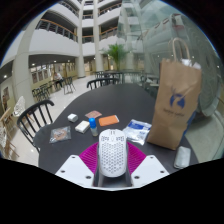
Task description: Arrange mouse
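Mouse: a white perforated honeycomb-shell mouse [111, 155] is standing up on end between the two fingers, its narrow end pointing away from the camera.
Gripper: the gripper [111, 166] is clenching the mouse, both fingers pressing on its sides with no gap showing at either side.
Pads: the magenta pads [88, 158] are showing on both sides of the mouse, flush against its shell.
Table: a dark round table [120, 100] is lying just ahead of the fingers, and the held mouse is hanging over its near part.
Paper bag: a brown paper bag [177, 100] with a blue logo and handles is standing upright on the table, ahead and to the right of the mouse.
Small items: a blue bottle cap or small container [93, 123] is sitting just beyond the mouse, with an orange card-like object [109, 120] beside it and a white flat object [84, 127] to its left.
Packet: a white and blue packet [137, 129] is lying between the small items and the paper bag.
Dark object: a flat dark object [59, 133] is resting on the table left of the mouse.
Chairs: black chairs [34, 117] are standing around the table, one close at the left.
Surroundings: a bright multi-storey atrium with balconies and a potted palm [117, 52] is rising beyond the table.
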The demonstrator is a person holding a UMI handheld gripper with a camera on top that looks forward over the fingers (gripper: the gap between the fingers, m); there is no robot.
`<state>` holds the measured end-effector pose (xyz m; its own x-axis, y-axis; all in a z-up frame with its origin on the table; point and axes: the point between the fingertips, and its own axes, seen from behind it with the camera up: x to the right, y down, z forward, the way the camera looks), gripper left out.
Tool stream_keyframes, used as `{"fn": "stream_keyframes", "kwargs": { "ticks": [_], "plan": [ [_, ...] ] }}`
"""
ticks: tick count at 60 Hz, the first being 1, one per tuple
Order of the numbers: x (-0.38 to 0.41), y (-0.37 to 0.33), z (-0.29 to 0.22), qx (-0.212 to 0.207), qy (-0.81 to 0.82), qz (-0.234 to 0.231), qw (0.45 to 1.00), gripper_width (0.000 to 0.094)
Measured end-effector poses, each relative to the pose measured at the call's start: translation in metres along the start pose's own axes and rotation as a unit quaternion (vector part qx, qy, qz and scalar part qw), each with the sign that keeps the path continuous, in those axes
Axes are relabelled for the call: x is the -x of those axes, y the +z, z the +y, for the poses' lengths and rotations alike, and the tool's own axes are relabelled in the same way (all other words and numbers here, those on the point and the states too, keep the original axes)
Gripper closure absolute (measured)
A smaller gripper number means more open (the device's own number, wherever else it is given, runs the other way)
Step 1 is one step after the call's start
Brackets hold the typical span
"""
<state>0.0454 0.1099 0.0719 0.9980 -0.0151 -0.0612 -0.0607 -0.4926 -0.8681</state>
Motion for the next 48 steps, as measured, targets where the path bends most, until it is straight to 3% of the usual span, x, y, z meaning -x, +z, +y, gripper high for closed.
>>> {"fn": "stream_keyframes", "kwargs": {
  "ticks": [5, 11, 21, 26, 35, 42, 44, 47, 48],
  "plan": [
    [-0.014, -0.078, -0.026, -0.04, -0.038, 0.013, 0.998, 0.0568],
    [-0.049, -0.161, -0.011, -0.043, -0.067, 0.062, 0.995, 0.0569],
    [-0.12, -0.195, 0.087, 0.034, -0.051, 0.128, 0.99, 0.057],
    [-0.129, -0.191, 0.136, 0.07, -0.033, 0.124, 0.989, 0.0567],
    [-0.15, -0.175, 0.177, 0.103, 0.016, 0.12, 0.987, 0.0505],
    [-0.154, -0.171, 0.183, 0.103, 0.055, 0.096, 0.989, 0.0395],
    [-0.154, -0.176, 0.186, 0.109, 0.056, 0.097, 0.988, 0.0304],
    [-0.157, -0.186, 0.188, 0.109, 0.049, 0.095, 0.988, 0.0065],
    [-0.157, -0.19, 0.189, 0.108, 0.045, 0.094, 0.989, 0.0069]
  ]
}}
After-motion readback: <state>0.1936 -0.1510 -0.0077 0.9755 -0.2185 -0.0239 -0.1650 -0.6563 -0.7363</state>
